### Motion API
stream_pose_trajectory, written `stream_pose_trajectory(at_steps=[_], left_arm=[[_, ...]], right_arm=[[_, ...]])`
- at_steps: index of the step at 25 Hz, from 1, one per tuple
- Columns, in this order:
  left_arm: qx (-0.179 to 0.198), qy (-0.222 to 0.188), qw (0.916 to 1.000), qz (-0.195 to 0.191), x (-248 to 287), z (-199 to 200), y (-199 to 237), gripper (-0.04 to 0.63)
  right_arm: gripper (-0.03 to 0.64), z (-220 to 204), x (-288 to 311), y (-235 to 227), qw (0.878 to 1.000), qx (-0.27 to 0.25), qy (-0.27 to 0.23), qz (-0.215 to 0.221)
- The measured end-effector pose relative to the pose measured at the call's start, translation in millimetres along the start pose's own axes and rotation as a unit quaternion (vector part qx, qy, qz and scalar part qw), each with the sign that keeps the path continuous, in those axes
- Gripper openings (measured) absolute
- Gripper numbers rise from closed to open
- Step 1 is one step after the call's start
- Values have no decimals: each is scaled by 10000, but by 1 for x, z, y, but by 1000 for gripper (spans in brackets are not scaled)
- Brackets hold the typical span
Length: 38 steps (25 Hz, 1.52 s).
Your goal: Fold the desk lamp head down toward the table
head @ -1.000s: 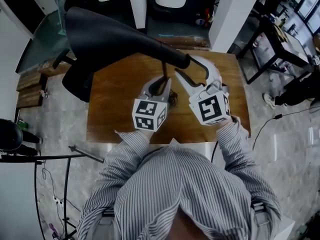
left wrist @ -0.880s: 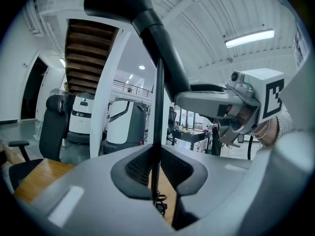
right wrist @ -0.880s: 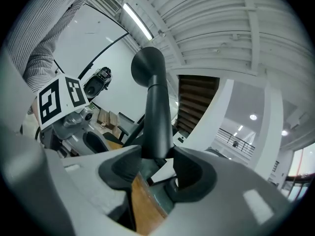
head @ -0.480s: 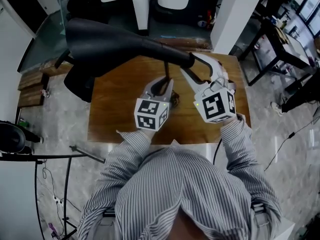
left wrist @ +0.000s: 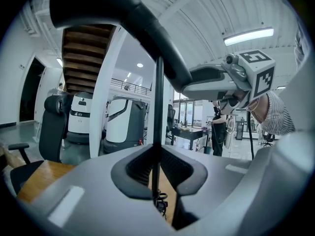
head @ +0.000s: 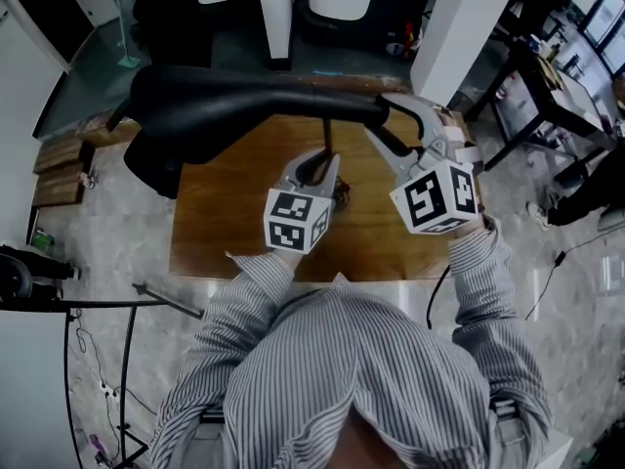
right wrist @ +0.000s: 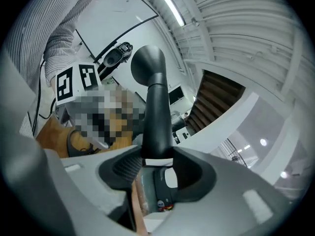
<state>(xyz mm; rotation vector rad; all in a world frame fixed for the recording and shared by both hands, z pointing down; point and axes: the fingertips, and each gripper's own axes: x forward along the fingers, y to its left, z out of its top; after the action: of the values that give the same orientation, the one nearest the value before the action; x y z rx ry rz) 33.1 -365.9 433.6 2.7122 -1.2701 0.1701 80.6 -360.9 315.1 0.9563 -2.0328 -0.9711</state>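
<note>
Head view: the left gripper [head: 320,164] seemingly hides the lamp pole's [head: 325,133] foot.

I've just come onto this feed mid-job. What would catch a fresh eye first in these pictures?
The big black cone-shaped lamp head dominates the head view, stretching across above the far edge of the brown wooden table. At its narrow neck end, on the picture's right, the right gripper clasps it. Just below, the left gripper is clamped on the thin dark upright stem.
</note>
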Motion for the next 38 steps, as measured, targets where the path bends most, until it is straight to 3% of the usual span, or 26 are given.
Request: stream_pose_trajectory(at_steps=[6,14,29,35,38], left_arm=[[-8,-14,10000,-3,1,1,1,35],[-35,-62,10000,5,0,0,1,35],[-65,-118,9999,63,0,1,1,35],[-66,-143,9998,73,0,-1,1,35],[-45,-167,9998,116,1,0,1,35]], right_arm=[[193,3,-3,-14,9960,-825,297,168],[193,12,-11,-27,9794,-1820,757,438],[195,30,-13,-49,9212,-3555,1359,805],[195,35,-12,-54,8924,-4124,1583,918],[195,37,-13,-53,8871,-4170,1686,1033]])
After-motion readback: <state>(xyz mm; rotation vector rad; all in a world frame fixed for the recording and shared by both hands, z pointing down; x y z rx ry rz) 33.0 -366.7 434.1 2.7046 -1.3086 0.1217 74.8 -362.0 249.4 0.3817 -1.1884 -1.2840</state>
